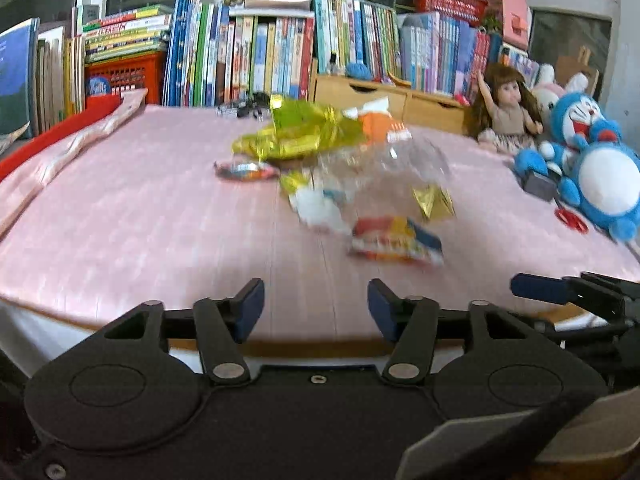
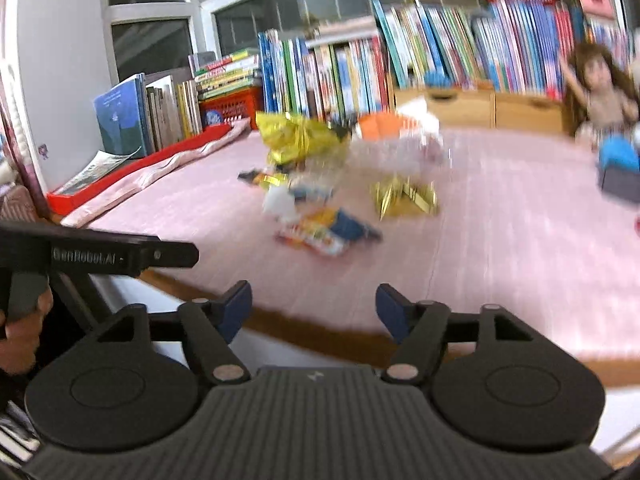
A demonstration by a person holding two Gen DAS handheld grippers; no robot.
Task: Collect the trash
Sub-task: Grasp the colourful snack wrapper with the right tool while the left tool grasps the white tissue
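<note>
Several pieces of trash lie mid-table on a pink cloth: a big yellow foil bag, a clear plastic bag, an orange-white wrapper, a small dark wrapper, a gold foil scrap and a red-yellow snack packet. My left gripper hangs open over the table's near edge, short of the packet, with nothing between its fingers. My right gripper is open too, above the front edge, with the packet and gold scrap ahead. Both views are blurred.
Rows of books and wooden drawers line the back. A doll and a blue plush toy sit at the right. A red-edged folded cloth lies along the left side. A hand holds the left gripper's handle.
</note>
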